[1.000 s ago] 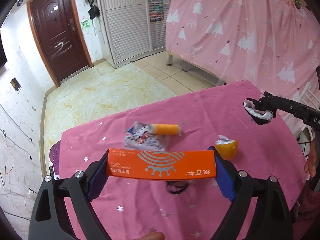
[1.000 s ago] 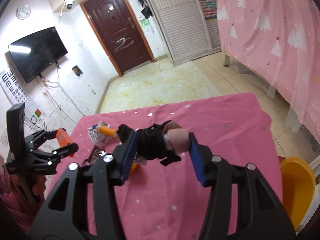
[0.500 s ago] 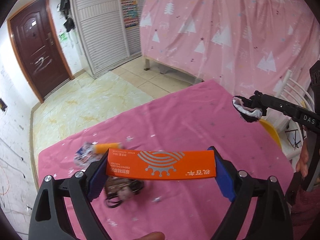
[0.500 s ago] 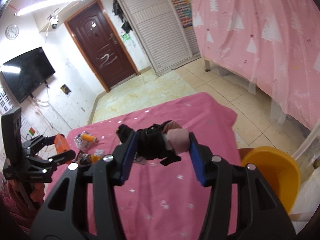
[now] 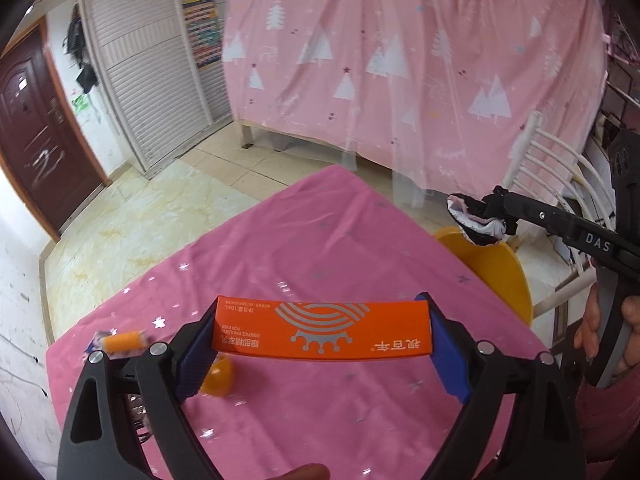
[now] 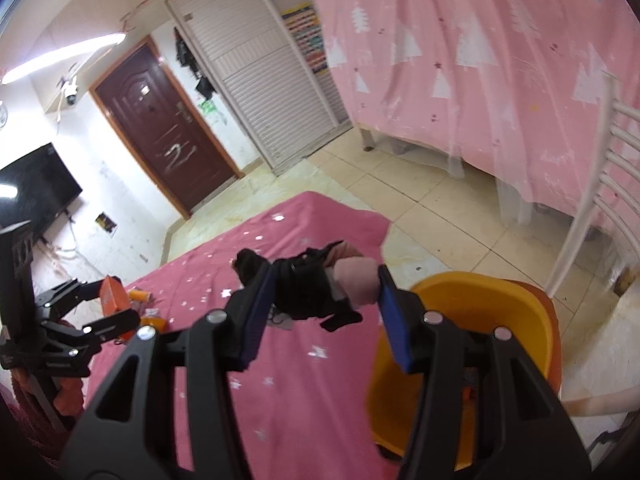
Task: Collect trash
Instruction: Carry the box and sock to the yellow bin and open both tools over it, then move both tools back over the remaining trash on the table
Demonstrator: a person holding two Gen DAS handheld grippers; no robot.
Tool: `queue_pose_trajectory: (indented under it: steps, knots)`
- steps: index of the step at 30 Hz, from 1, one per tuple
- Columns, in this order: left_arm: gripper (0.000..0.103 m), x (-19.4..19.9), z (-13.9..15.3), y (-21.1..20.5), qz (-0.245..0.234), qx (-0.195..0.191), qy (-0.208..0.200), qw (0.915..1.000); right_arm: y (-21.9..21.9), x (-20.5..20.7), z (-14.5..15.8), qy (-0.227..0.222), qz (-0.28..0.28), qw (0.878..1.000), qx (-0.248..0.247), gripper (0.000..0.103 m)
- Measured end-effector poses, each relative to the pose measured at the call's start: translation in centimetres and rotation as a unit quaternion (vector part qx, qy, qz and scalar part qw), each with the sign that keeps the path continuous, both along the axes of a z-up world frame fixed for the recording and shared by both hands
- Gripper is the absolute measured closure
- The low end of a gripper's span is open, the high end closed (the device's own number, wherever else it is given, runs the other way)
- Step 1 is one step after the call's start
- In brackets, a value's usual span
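Since the earlier frames I have swung both tools to the right, and the yellow bin [image 6: 480, 320] now fills the near right of the right wrist view, where a second ago it only peeked in at the edge. My right gripper [image 6: 324, 296] has its jaws closed on a black and pink cloth bundle [image 6: 320, 292], which now hangs just short of the bin's rim; from the left wrist view the same bundle [image 5: 478, 222] sits above the bin's far edge [image 5: 500, 264]. My left gripper [image 5: 320, 332] has its jaws spread wide and clamped on the ends of an orange carton [image 5: 322, 332], held above the pink desk [image 5: 320, 232].

By my reckoning I am partway through: two pieces are in hand but neither is dropped yet. Left on the desk at the far left are an orange spool [image 5: 124, 342] lying on a crumpled wrapper [image 5: 96, 347], an orange fruit peel [image 5: 218, 374] near my left jaws, and some dark scrap beside it that I cannot make out. Something orange lies in the bin, too blurred to name.
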State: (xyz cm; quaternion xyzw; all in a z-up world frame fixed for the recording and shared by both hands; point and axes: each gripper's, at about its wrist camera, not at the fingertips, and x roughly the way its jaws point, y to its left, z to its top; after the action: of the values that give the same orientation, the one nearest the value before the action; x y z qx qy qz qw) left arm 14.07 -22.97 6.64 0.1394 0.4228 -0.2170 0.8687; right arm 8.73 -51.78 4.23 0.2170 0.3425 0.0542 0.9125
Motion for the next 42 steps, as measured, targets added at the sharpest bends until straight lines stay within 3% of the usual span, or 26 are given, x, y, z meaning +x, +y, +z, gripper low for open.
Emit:
queue_pose_trajectory:
  steps: [9,20,32,36,42]
  knots:
    - [0.018,-0.9,-0.3,-6.6,-0.038,0.001,0.013,0.9992,-4.6,-1.8,-1.7,0.012,-0.059,0.998,-0.006,0.054]
    - [0.018,-0.9,-2.7,-15.2,-0.091,-0.029,0.085,0.9918,-8.7,-3.5,-5.6,0.062,-0.099,0.993,-0.030,0.052]
    - [0.017,0.4,-5.5,-20.2,-0.097,-0.048,0.138,0.9844,-10.4,-3.3,-8.2,0.094,-0.087,0.992,-0.013,0.048]
    - [0.015,0.7,-5.7,-20.8,-0.093,-0.056,0.148,0.9830,-10.2,-3.3,-8.2,0.093,-0.081,0.992,-0.012,0.041]
    - [0.014,0.8,-5.2,-20.9,-0.089,-0.064,0.151,0.9825,-10.3,-3.4,-8.2,0.092,-0.082,0.992,-0.010,0.041]
